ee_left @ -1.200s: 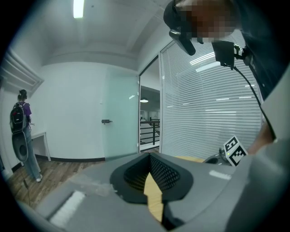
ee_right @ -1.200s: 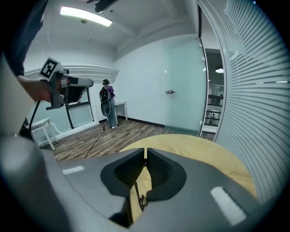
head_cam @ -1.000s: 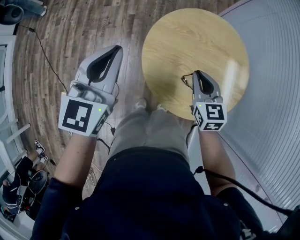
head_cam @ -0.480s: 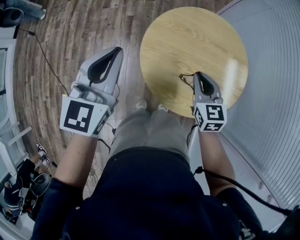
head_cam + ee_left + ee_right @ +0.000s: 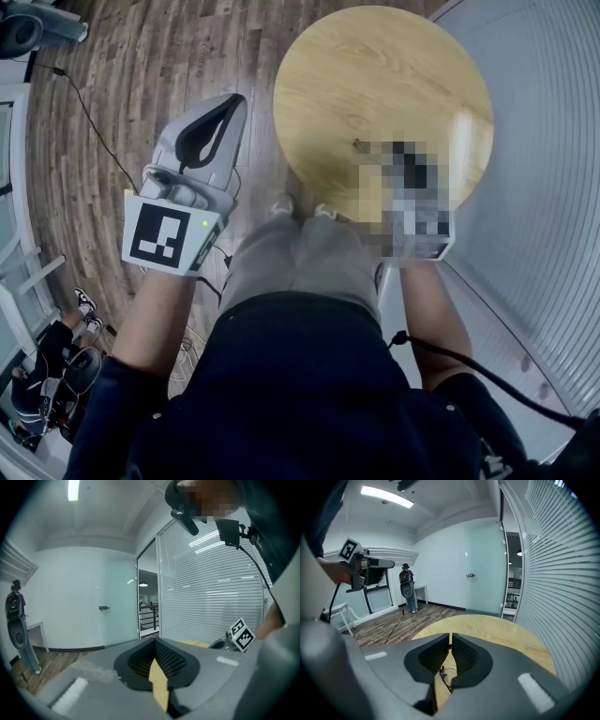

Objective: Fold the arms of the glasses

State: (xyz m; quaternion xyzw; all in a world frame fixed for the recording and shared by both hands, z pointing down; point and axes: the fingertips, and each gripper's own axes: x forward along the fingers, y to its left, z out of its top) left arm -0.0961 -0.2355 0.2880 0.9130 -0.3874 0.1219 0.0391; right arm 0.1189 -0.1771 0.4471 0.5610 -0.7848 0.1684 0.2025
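The glasses (image 5: 443,676), thin and dark-rimmed, lie on the round wooden table (image 5: 375,66) under my right gripper (image 5: 451,638). Its jaws stand almost together with a thin slit, and a dark bit of the frame sits at the tips. In the head view a mosaic patch covers the right gripper (image 5: 401,150), and only a dark end of the glasses (image 5: 359,145) shows at the patch's left. My left gripper (image 5: 234,98) hangs shut and empty over the wooden floor, left of the table. In its own view the left gripper (image 5: 154,641) points at the room.
A wall of slatted blinds (image 5: 544,141) runs close along the table's right side. A black cable (image 5: 94,112) trails over the floor at left. The person's legs and shoes (image 5: 300,211) are against the table's near edge. A speaker on a stand (image 5: 408,590) is far back.
The right gripper and the glasses stay at the same spot on the table. The view has shifted a little. The left gripper has hardly moved.
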